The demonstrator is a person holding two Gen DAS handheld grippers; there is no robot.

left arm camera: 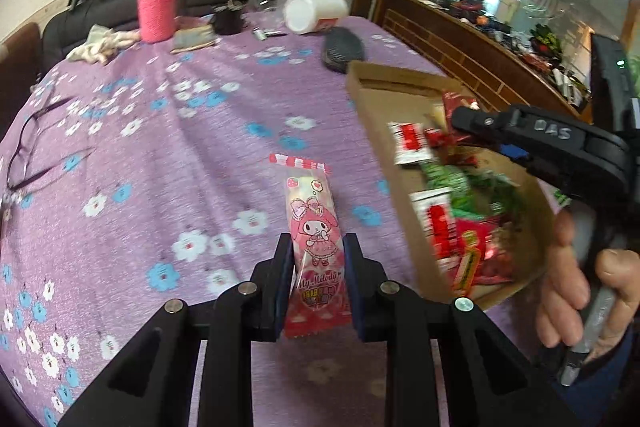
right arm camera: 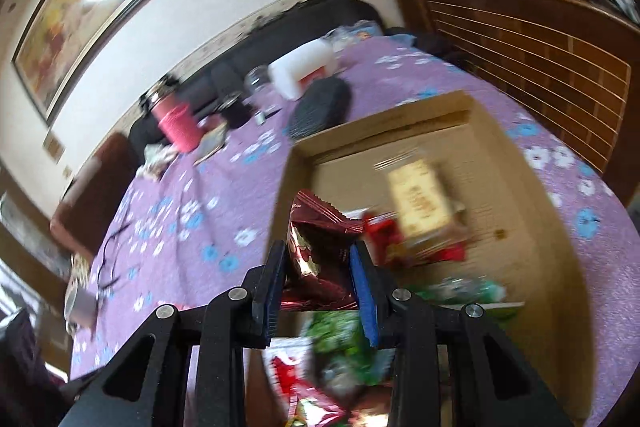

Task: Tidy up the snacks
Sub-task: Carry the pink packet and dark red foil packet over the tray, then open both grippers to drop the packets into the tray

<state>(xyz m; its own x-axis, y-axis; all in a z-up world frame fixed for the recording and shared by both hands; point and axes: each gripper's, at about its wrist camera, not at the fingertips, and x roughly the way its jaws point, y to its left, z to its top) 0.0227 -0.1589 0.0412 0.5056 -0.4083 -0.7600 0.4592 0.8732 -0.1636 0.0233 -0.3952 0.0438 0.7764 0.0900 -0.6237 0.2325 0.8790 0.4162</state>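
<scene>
Left wrist view: our left gripper clamps a pink cartoon-printed snack packet above the purple floral tablecloth, beside the cardboard box; our right gripper pinches a dark red foil packet over that box.

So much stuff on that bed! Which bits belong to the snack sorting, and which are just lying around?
Part of the job: pink My Melody packet, dark red foil packet, cardboard box of snacks.
Lying about: pink bottle, white jar, hairbrush, glasses.
</scene>
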